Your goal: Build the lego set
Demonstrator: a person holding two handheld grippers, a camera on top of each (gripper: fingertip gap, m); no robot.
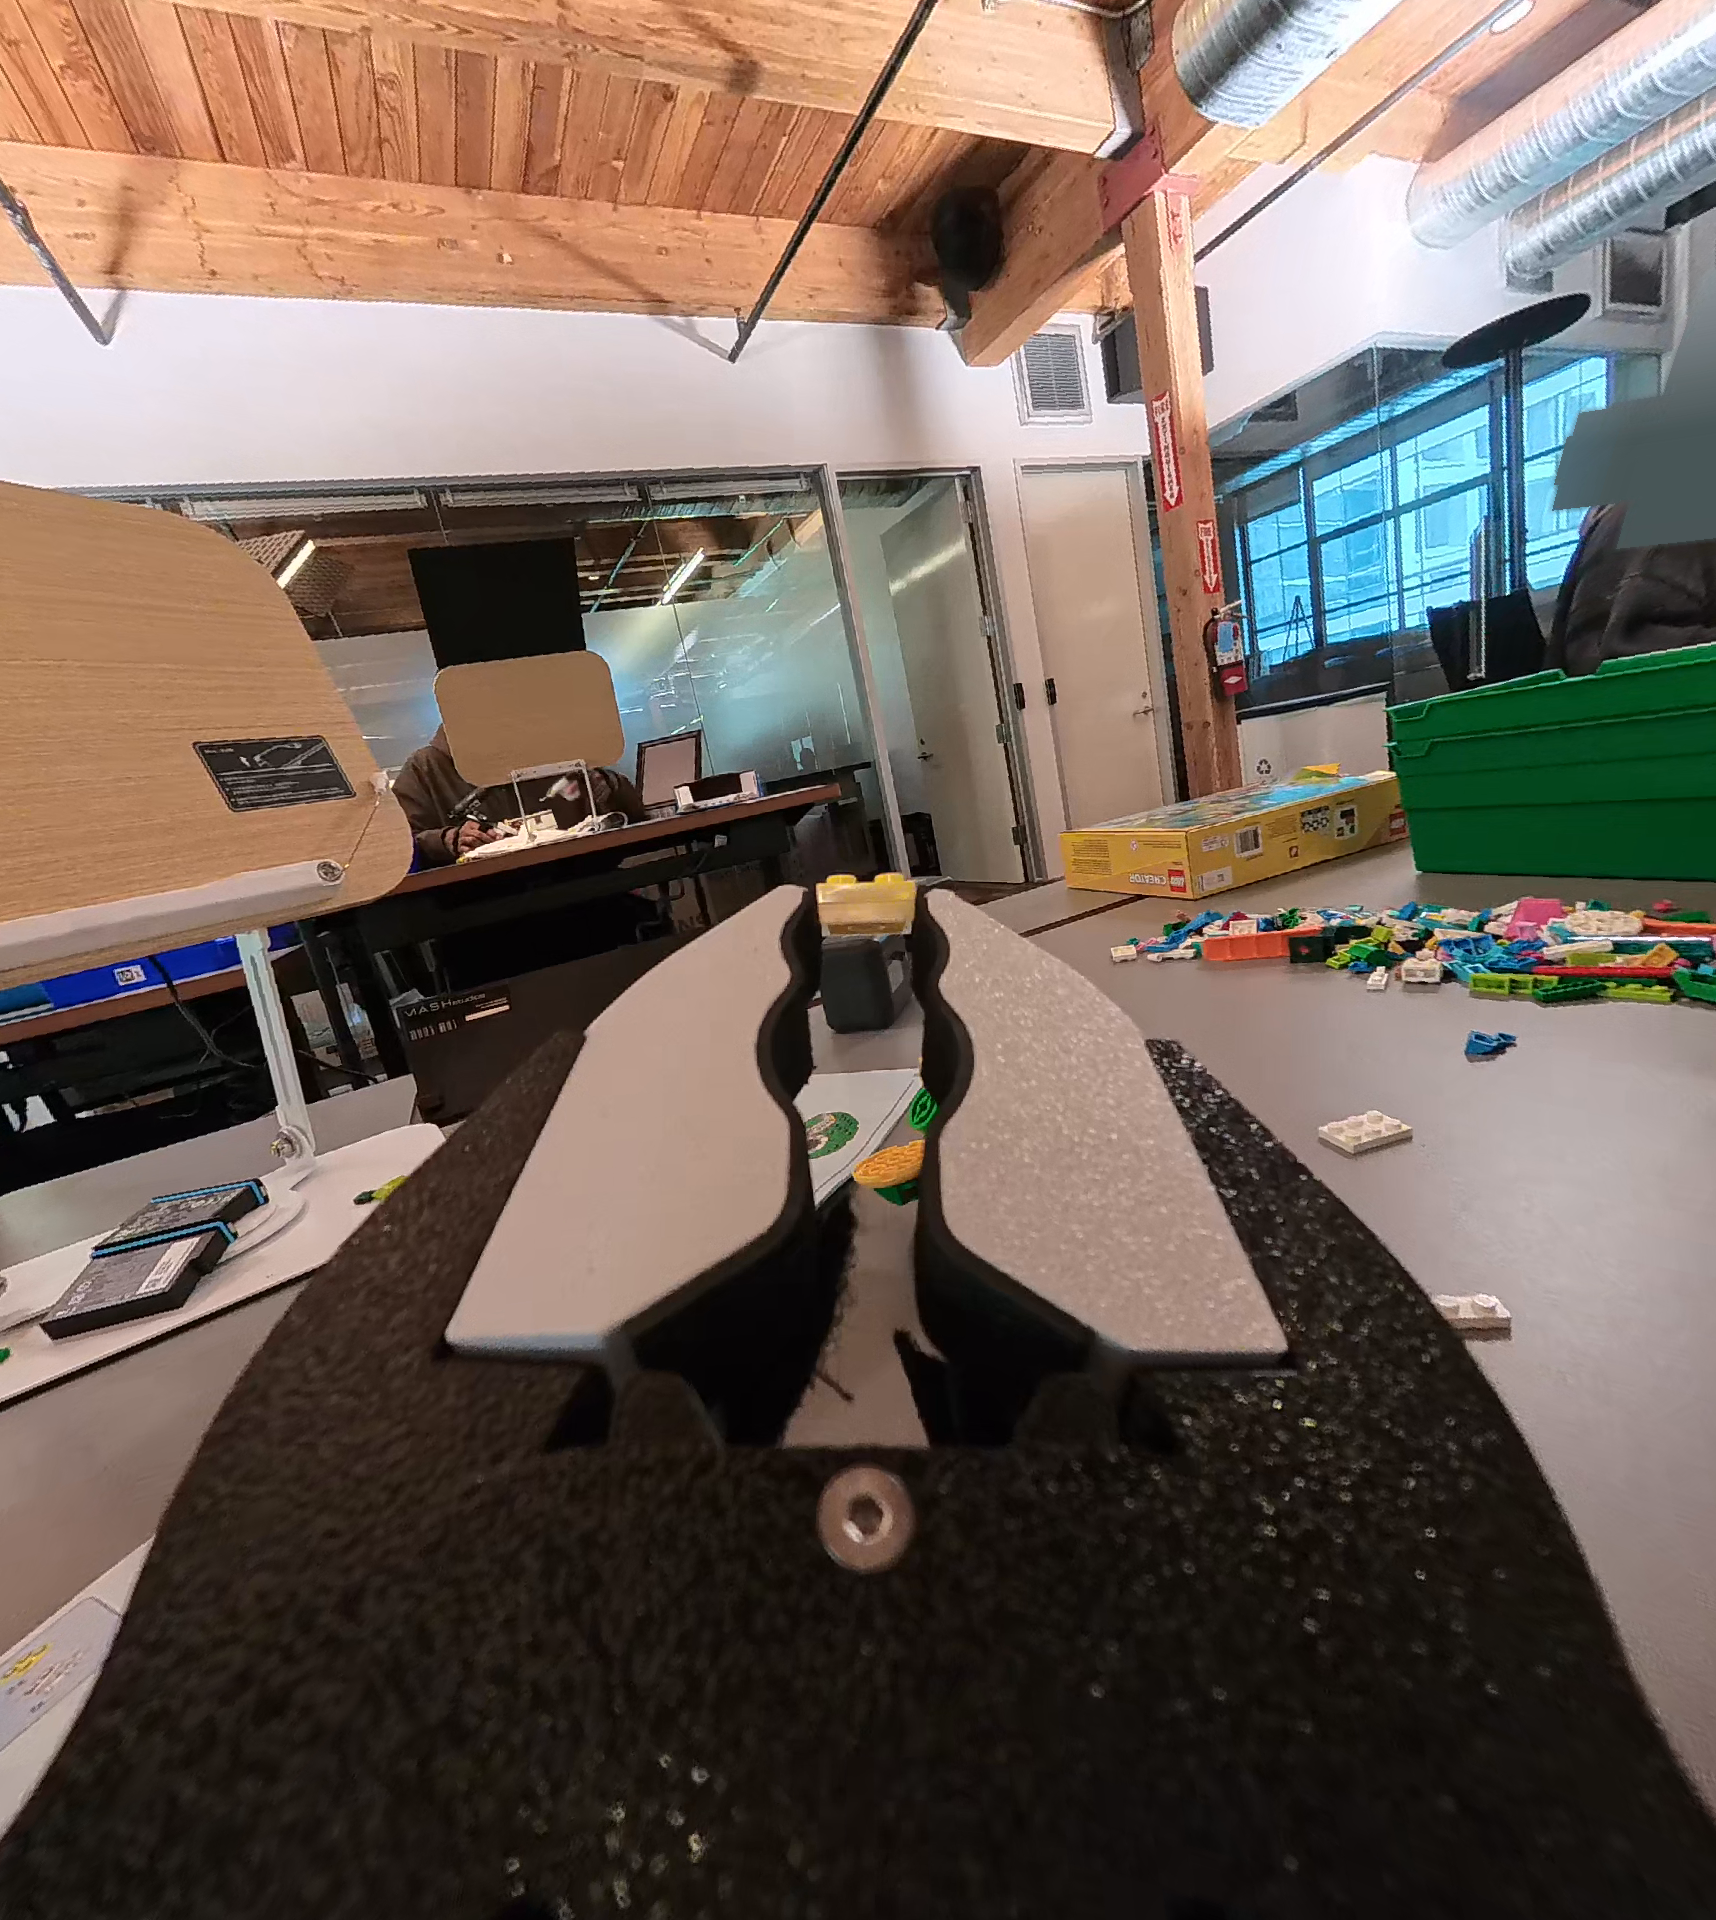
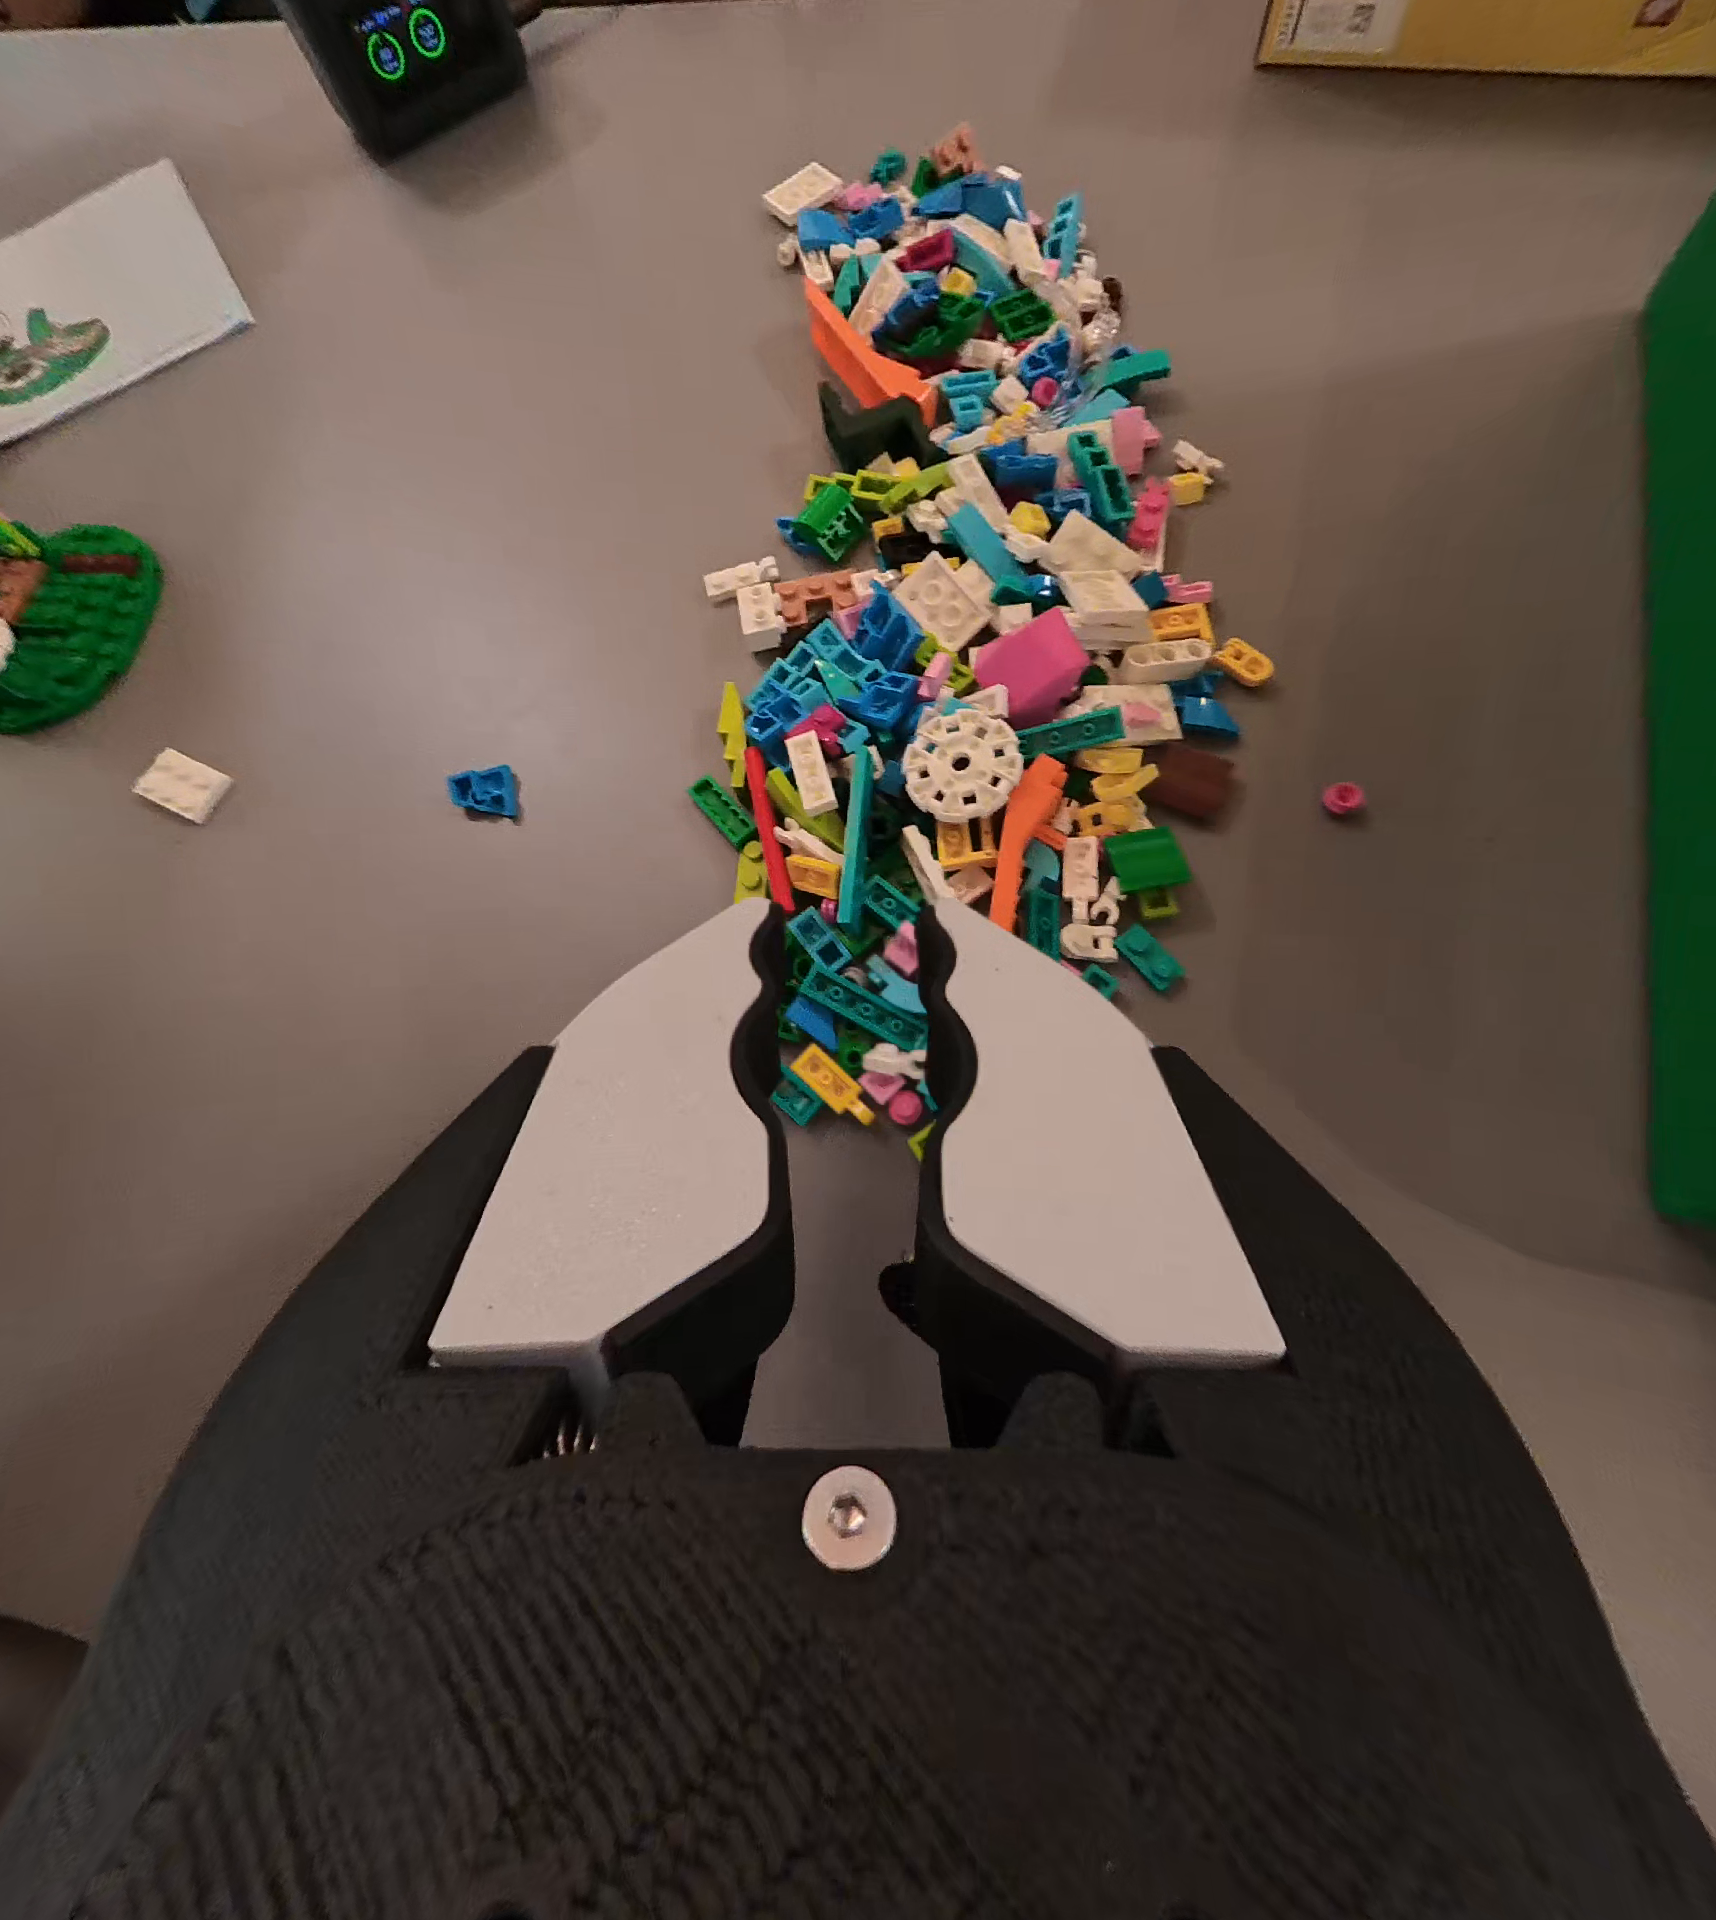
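Note:
My left gripper (image 1: 865,906) is shut on a small yellow brick (image 1: 865,902) and holds it at its fingertips above the grey table. My right gripper (image 2: 852,920) is open and empty, hovering over the near end of a long pile of loose coloured bricks (image 2: 979,582). The pile also shows in the left wrist view (image 1: 1519,951) at the right. The partly built model on a green round base (image 2: 33,623) stands at the left of the right wrist view. An instruction sheet (image 2: 54,312) lies behind it.
A yellow set box (image 1: 1228,836) and stacked green bins (image 1: 1612,758) stand at the back right. A loose white plate (image 2: 182,784), a blue piece (image 2: 483,792) and a pink stud (image 2: 1342,798) lie apart on the table. A dark device with a lit screen (image 2: 418,62) stands far back. A wooden-topped stand (image 1: 106,665) is at left. There is about 40 cm between the tips of the two grippers. My left tips are about 55 cm from the pink stud (image 2: 1342,798), my right tips only 12 cm.

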